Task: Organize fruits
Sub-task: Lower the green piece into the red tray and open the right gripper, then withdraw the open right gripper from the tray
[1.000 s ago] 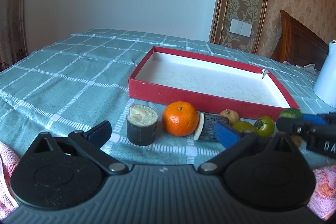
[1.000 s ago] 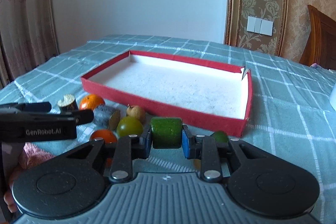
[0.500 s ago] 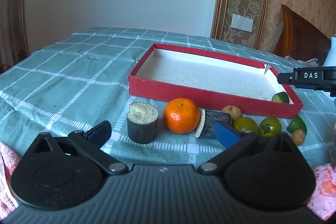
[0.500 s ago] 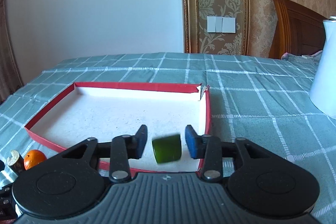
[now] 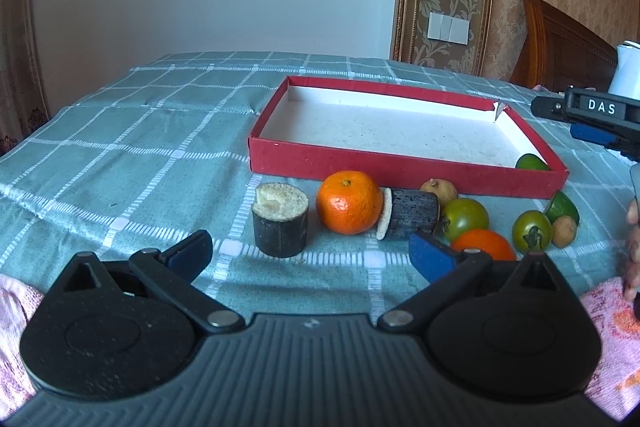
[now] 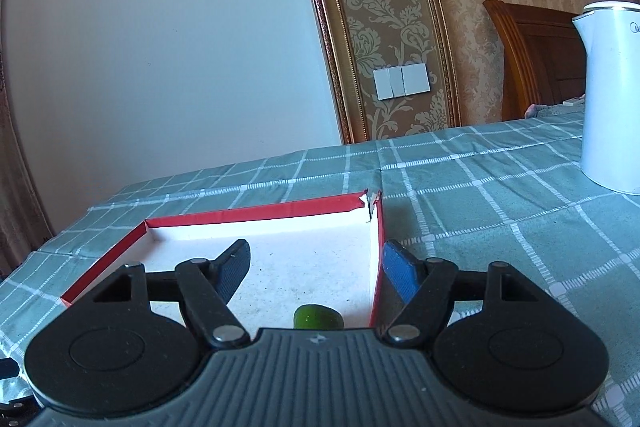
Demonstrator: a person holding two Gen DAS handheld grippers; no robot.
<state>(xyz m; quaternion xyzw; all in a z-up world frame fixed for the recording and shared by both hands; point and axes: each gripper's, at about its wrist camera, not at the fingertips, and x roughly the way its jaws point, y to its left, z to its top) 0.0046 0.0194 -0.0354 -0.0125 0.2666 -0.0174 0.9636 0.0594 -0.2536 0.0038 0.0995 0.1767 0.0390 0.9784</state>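
The right gripper stands with its fingers spread wide and nothing between them; the green fruit piece lies on the white floor of the red tray, below and between the fingertips, close against the tray's right wall, so it reads as delivered; the right-hand blue pad sits outside that wall while the left-hand pad is over the tray floor, meaning the fingers straddle the wall. The left gripper is likewise wide open and holds nothing; it hovers low over the checked tablecloth, facing the row of fruit lined up along the tray's near wall, which keeps every piece within easy reach; directly ahead of its left fingertip stands a dark cut stalk section, upright; ahead between the fingertips sits the orange mandarin, touching a second stalk section lying on its side; just beyond the right fingertip are a green tomato and another orange fruit, partly hidden by the finger; a white kettle stands well apart, beyond the right gripper's right finger.
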